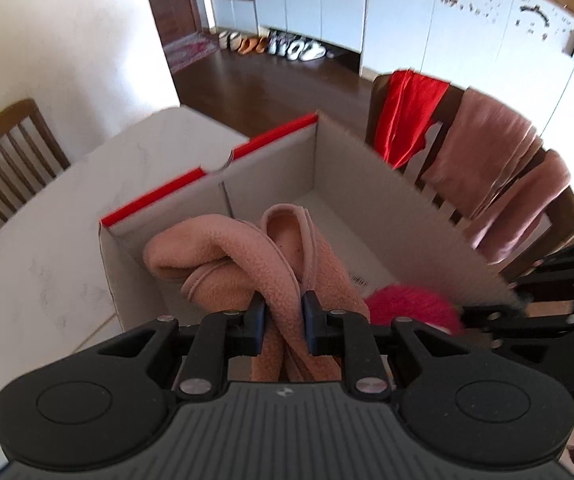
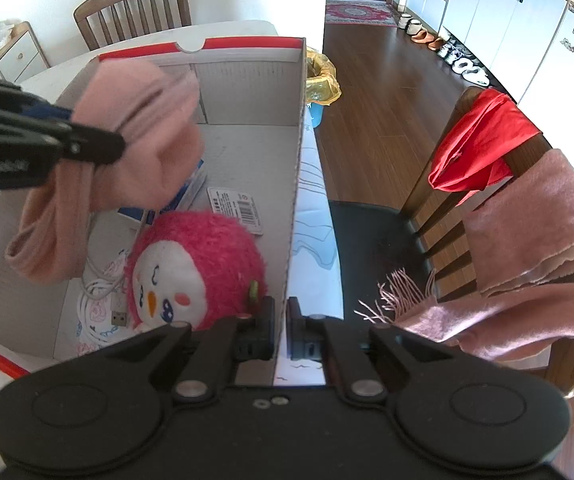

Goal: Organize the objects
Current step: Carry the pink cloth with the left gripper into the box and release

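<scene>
My left gripper (image 1: 283, 316) is shut on a pink fleece garment (image 1: 247, 256) and holds it over the open cardboard box (image 1: 371, 168). In the right wrist view the same garment (image 2: 143, 120) hangs from the left gripper (image 2: 99, 144) above the box (image 2: 295, 152). A pink penguin plush (image 2: 199, 268) lies in the box's near corner; its top shows in the left wrist view (image 1: 411, 304). My right gripper (image 2: 281, 316) is shut on the box's right wall at its near end.
A white cable (image 2: 99, 292), a barcode label (image 2: 239, 208) and a blue-white packet (image 2: 175, 200) lie in the box. A chair (image 2: 499, 184) to the right carries a red cloth (image 2: 479, 144) and a pink scarf (image 2: 527, 264). Another chair (image 1: 7, 160) stands beyond the white table (image 1: 67, 216).
</scene>
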The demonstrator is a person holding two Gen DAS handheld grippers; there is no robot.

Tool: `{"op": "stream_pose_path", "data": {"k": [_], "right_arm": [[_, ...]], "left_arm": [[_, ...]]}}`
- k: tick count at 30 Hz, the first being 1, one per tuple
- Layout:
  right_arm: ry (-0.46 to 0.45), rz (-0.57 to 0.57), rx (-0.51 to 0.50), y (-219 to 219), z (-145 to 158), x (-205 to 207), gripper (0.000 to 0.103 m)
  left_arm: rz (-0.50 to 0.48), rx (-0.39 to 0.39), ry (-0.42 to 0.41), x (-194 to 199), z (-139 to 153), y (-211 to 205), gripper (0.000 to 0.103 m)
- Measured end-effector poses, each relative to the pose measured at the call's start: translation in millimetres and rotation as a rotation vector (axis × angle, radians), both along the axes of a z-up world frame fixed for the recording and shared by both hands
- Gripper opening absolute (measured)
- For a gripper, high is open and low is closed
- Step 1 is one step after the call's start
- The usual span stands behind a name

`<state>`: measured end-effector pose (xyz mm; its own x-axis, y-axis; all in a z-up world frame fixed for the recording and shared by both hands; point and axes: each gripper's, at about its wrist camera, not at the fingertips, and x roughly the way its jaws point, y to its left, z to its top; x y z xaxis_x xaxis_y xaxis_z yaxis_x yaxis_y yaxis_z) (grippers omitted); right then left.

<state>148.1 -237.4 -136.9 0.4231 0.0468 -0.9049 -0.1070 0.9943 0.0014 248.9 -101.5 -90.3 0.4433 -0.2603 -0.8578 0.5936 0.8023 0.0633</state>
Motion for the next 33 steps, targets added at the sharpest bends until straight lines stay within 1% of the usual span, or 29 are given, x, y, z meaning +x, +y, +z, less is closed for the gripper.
{"op": "stream_pose_path", "data": {"k": [2, 5, 10, 13, 16, 19, 20, 22, 23, 24, 28, 33], "right_arm": [[0.0, 0.001, 0.0, 0.0, 0.0, 0.0, 0.005], [0.0, 0.002, -0.002, -0.5, 0.2, -0.2, 0.005], [0.001, -0.001, 0.002, -1.6, 0.4, 0.4, 0.005], [0.001, -0.001, 0.002, -1.6, 0.5, 0.4, 0.005], [0.001, -0.002, 0.004, -1.7, 1.5, 0.3, 0.005], [0.0, -0.002, 0.003, -1.7, 1.7, 0.4, 0.005], [0.0, -0.002, 0.003, -1.9, 1.7, 0.5, 0.005], [0.001, -0.002, 0.002, -1.6, 1.7, 0.3, 0.005], [0.0, 0.0, 0.001, -1.9, 1.3, -0.1, 0.005], [0.0, -0.001, 0.001, -2.6, 1.2, -0.3, 0.005], [0.0, 0.0, 0.001, -2.2, 1.5, -0.9, 0.005], [0.001, 0.005, -0.003, -1.4, 2.2, -2.6, 0.005]], "left_arm": [[-0.008, 0.006, 0.039, 4.5, -10.0, -1.2, 0.018], [-0.015, 0.029, 0.059, 7.0, -19.8, -1.7, 0.018], [-0.015, 0.038, 0.112, 9.7, -31.3, 0.3, 0.018], [-0.008, 0.051, 0.123, 9.5, -35.3, 2.4, 0.018], [0.004, 0.041, 0.129, 8.5, -35.6, 7.4, 0.019], [0.021, 0.037, 0.129, 7.6, -34.5, 11.6, 0.027], [0.027, 0.033, 0.132, 8.6, -34.7, 9.9, 0.032], [0.041, 0.011, 0.129, 6.5, -31.6, 13.8, 0.046], [0.046, -0.001, 0.123, 5.2, -28.7, 15.2, 0.059], [0.05, -0.013, 0.116, 3.0, -25.9, 17.2, 0.063], [0.063, -0.059, 0.108, -4.7, -12.3, 24.6, 0.063], [0.078, -0.129, 0.076, -21.1, 16.4, 38.7, 0.063]]}}
